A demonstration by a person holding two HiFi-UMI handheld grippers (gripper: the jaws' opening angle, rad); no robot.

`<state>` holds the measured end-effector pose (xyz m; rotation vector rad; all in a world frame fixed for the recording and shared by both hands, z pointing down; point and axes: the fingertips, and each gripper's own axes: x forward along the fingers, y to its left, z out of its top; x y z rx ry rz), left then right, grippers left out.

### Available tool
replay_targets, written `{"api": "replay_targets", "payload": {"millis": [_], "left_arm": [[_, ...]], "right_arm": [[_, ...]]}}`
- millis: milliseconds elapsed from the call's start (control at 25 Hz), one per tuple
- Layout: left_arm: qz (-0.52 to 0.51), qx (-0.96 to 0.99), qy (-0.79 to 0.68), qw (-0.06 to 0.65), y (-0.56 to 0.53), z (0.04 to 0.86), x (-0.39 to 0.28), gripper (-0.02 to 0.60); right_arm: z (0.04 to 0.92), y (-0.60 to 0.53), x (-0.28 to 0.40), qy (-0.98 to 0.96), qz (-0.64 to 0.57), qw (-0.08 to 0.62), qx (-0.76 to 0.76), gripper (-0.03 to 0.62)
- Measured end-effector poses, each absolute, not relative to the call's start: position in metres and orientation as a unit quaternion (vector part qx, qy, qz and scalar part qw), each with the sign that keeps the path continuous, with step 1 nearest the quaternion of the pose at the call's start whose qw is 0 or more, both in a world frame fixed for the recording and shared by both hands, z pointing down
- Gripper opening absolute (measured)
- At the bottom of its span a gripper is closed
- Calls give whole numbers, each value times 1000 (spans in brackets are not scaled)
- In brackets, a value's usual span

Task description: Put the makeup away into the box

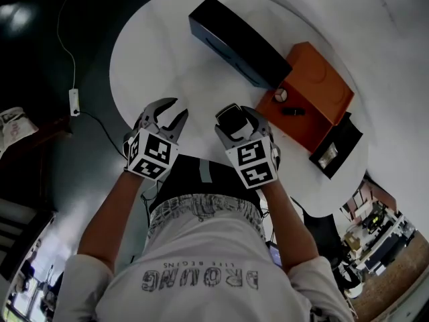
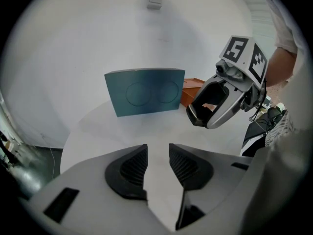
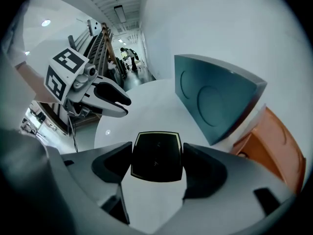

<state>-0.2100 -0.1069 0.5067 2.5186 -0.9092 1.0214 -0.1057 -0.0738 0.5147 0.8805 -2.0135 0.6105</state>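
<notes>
A black square makeup compact (image 3: 157, 156) sits clamped between the pads of my right gripper (image 1: 234, 113), held above the near part of the round white table (image 1: 154, 52). Beyond it a flat orange box (image 1: 315, 92) lies open. A small round piece (image 1: 281, 94) and a short black stick (image 1: 293, 111) lie inside. A dark blue case (image 1: 238, 42) stands upright against the orange box's left side. My left gripper (image 1: 171, 106) hovers open and empty to the left of the right one. The pads (image 2: 133, 169) have only table between them.
A black lid or tray (image 1: 335, 149) lies at the table's right edge, just past the orange box. A white cable with an adapter (image 1: 74, 101) runs over the dark floor on the left. A person (image 3: 128, 58) stands far off in the corridor.
</notes>
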Motion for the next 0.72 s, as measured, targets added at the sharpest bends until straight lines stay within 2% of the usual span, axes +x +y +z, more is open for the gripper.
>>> {"api": "replay_targets", "payload": {"millis": [720], "left_arm": [[354,898,-246,90,-106,479,-101,153]], "right_arm": [[480,-78,25,-766,266,371,452,341]]}}
